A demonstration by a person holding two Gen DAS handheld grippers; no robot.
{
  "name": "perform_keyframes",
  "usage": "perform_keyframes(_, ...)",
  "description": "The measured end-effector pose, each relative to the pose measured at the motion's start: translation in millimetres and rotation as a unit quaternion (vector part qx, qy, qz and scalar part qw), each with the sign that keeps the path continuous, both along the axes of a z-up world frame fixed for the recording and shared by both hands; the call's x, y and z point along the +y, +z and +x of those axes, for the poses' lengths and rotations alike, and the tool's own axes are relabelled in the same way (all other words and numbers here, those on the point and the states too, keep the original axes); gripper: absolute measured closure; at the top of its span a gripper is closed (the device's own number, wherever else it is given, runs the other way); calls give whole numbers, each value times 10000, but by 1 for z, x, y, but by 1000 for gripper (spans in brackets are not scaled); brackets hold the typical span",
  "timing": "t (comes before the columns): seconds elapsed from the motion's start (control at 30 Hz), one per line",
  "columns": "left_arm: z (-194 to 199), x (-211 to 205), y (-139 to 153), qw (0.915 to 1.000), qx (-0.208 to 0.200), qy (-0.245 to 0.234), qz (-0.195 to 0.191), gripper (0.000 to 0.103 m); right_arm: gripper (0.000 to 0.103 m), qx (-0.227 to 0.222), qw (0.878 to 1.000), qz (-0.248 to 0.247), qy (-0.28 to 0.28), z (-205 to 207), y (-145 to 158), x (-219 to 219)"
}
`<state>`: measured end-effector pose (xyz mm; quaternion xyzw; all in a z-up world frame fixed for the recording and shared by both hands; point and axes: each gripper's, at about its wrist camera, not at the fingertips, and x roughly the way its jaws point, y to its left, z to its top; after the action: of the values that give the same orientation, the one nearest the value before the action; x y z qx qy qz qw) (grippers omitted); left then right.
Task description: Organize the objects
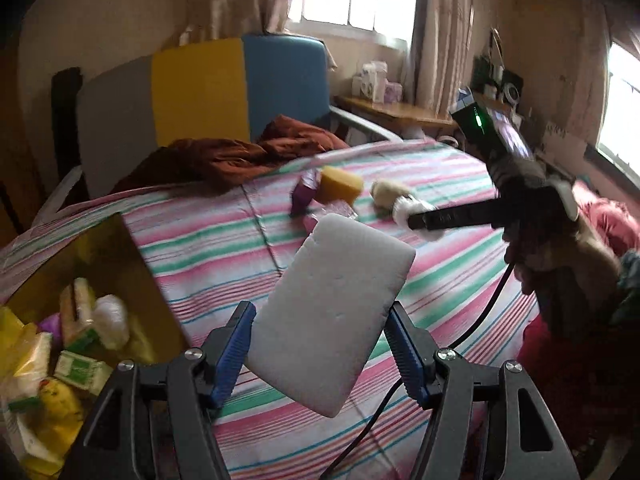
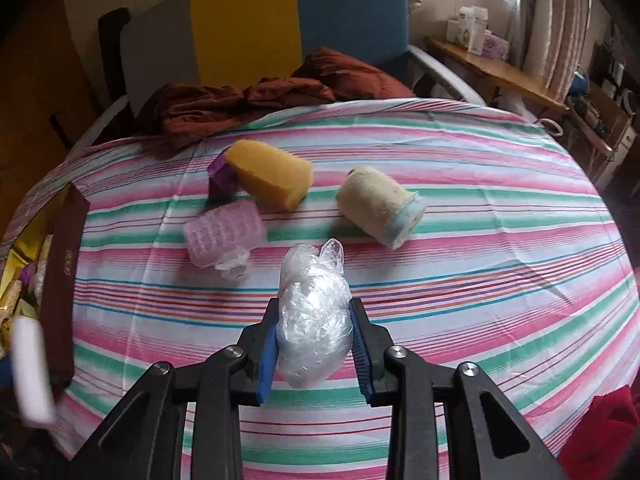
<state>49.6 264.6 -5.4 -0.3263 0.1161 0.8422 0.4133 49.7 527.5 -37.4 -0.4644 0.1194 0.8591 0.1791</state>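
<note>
My left claw (image 1: 320,344) squeezes a white foam block (image 1: 330,320) between its blue pads; the yellow box (image 1: 120,264) full of things sits to its left. My right claw (image 2: 314,344) pinches a crumpled clear plastic bag (image 2: 314,320); a yellow sponge (image 2: 272,178), a pink roller (image 2: 224,234) and a cream roll (image 2: 378,204) lie ahead of it.

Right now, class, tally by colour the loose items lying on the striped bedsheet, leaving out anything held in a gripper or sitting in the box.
Yellow: 1, the sponge
Purple: 1, the small purple item
Pink: 1, the mesh roller
Cream: 1, the rolled cloth
Total: 4
</note>
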Motion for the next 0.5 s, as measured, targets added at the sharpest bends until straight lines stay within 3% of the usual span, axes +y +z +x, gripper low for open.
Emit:
perform_keyframes(0.3,-34,-78,22,9955,18,883,333,37,71,55,9990,409,185,-1,13,-21)
perform_keyframes(0.5,-73,-130,11,9840,-224,1726,372,36,71,365,9940,217,1009,-12,36,-88)
